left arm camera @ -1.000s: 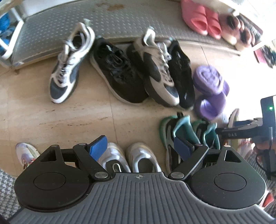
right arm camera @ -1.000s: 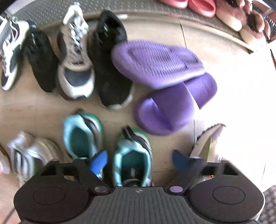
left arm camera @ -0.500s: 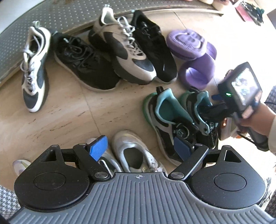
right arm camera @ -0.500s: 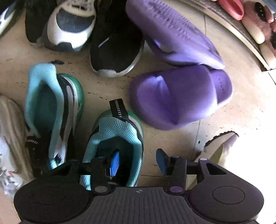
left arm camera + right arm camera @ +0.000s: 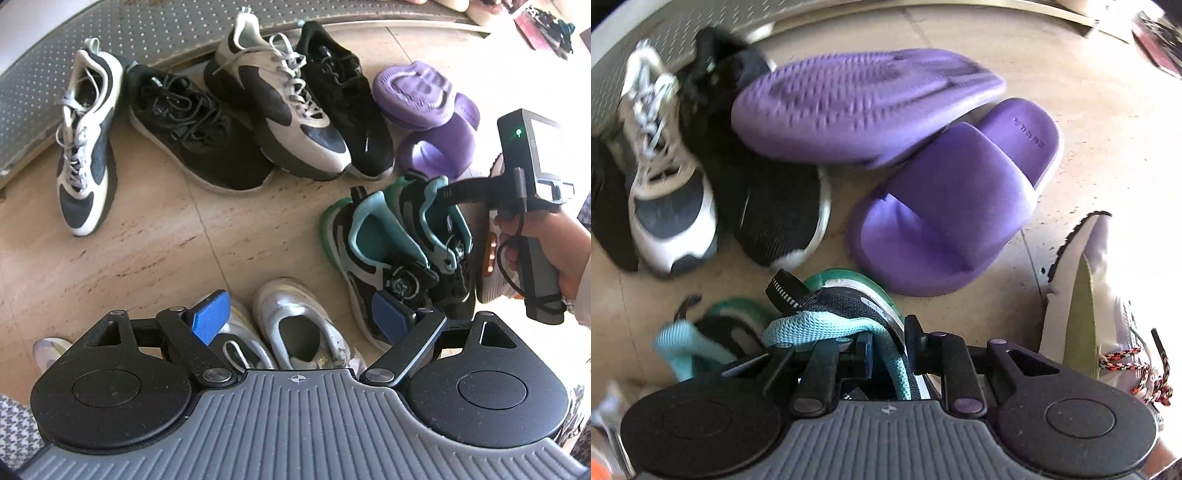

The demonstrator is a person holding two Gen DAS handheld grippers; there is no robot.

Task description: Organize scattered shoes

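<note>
A pair of teal-and-black sneakers [image 5: 384, 236] stands on the tile floor, right of centre in the left wrist view. My right gripper [image 5: 442, 191], held by a hand [image 5: 546, 236], is shut on the padded collar of the right-hand teal sneaker [image 5: 831, 321]. In the right wrist view the collar is pinched between the fingers [image 5: 911, 341], and the other teal sneaker [image 5: 698, 343] lies to the left. My left gripper [image 5: 299, 317] hangs open above a pair of silver sneakers [image 5: 295, 321] and holds nothing.
Two purple slides [image 5: 953, 206], one flipped sole-up [image 5: 864, 103], lie just beyond the teal pair. Black sneakers [image 5: 195, 140] and grey-white sneakers [image 5: 284, 110] sit against a studded metal step [image 5: 147, 44]. A pale shoe [image 5: 1082, 295] is at the right, a checked mat [image 5: 14, 432] at the lower left.
My right gripper came down over the right-hand teal sneaker and went from open to shut on its collar. My left gripper stayed open and moved closer over the silver pair.
</note>
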